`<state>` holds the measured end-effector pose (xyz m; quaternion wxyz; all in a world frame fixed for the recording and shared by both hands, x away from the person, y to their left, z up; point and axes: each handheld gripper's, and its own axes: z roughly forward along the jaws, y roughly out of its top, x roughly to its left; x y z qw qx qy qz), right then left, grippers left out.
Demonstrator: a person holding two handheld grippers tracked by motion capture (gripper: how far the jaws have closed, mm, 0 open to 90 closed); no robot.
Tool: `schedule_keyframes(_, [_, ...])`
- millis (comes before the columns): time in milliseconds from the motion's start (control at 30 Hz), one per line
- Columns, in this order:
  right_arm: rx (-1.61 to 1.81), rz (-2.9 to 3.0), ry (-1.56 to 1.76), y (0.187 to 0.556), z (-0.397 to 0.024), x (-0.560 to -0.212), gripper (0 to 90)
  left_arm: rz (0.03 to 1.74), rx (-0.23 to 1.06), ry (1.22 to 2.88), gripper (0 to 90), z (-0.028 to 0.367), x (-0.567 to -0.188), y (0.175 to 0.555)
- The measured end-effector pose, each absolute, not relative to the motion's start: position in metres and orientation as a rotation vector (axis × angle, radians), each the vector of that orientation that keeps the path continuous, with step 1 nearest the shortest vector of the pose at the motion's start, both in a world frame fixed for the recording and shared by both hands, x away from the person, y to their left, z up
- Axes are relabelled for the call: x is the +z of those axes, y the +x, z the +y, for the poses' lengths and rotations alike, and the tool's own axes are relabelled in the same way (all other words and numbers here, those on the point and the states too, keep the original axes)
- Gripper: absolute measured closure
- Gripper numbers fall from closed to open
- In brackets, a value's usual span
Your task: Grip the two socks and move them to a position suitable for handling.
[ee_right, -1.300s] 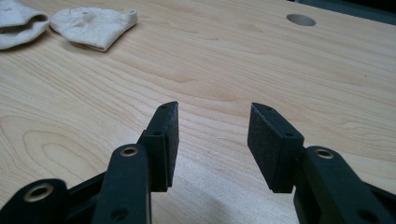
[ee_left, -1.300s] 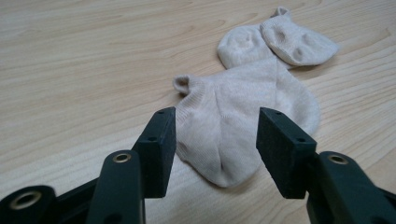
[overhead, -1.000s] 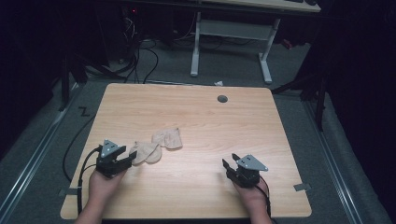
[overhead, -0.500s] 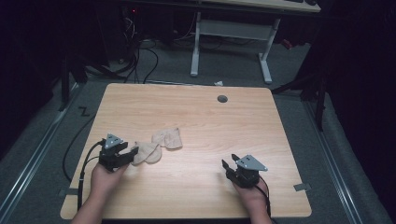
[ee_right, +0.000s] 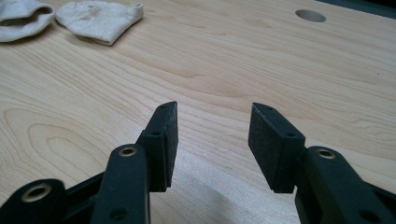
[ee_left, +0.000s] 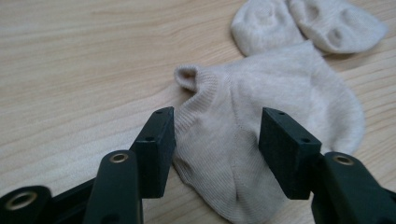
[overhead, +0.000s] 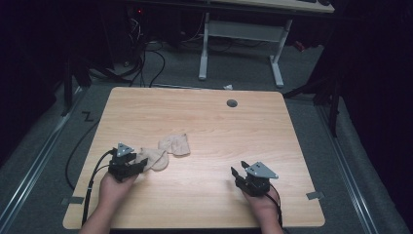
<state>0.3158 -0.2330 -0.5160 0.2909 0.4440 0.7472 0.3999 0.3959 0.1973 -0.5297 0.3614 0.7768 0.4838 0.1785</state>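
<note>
Your left gripper is spread wide around the ribbed beige sock, unclenched; a second soft sock lies at one o'clock. Your right gripper gapes over bare wood-grain table.

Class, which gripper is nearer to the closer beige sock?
Left. The left gripper has its open fingers astride the nearer sock; the right gripper sits far off over bare table.

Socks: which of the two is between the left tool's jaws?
The near sock, lying between the open left tool. The far sock lies beyond it.
</note>
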Motion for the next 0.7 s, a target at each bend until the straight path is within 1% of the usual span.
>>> schedule_keyframes(300, [1.064,1.995,1.184,0.316,-0.232,-0.517,53.4,1.242,0.497,2.013,53.2,0.197,-0.532,0.392])
schedule_keyframes(333, [1.063,1.998,1.185,0.316,-0.232,-0.517,53.4,1.238,0.503,2.012,57.6,0.197,-0.533,0.391])
schedule_keyframes(367, [1.063,1.998,1.185,0.316,-0.232,-0.517,53.4,1.234,0.506,2.014,57.6,0.196,-0.533,0.390])
schedule_keyframes(400, [1.063,1.999,1.189,0.316,-0.232,-0.517,53.4,1.230,0.503,2.013,63.0,0.196,-0.533,0.390])
schedule_keyframes(433, [1.063,1.999,1.189,0.316,-0.232,-0.517,53.4,1.225,0.503,2.013,63.0,0.195,-0.533,0.389])
schedule_keyframes(500, [1.063,1.999,1.190,0.316,-0.232,-0.517,53.4,1.218,0.506,2.012,67.4,0.194,-0.533,0.388])
schedule_keyframes(533, [1.062,2.000,1.190,0.316,-0.231,-0.517,53.5,1.210,0.509,2.013,71.9,0.192,-0.533,0.386])
schedule_keyframes(567, [1.063,1.999,1.188,0.316,-0.231,-0.517,53.5,1.206,0.510,2.015,74.1,0.192,-0.533,0.386])
schedule_keyframes(700, [1.064,2.000,1.188,0.316,-0.232,-0.517,53.7,1.192,0.515,2.020,79.4,0.190,-0.534,0.384])
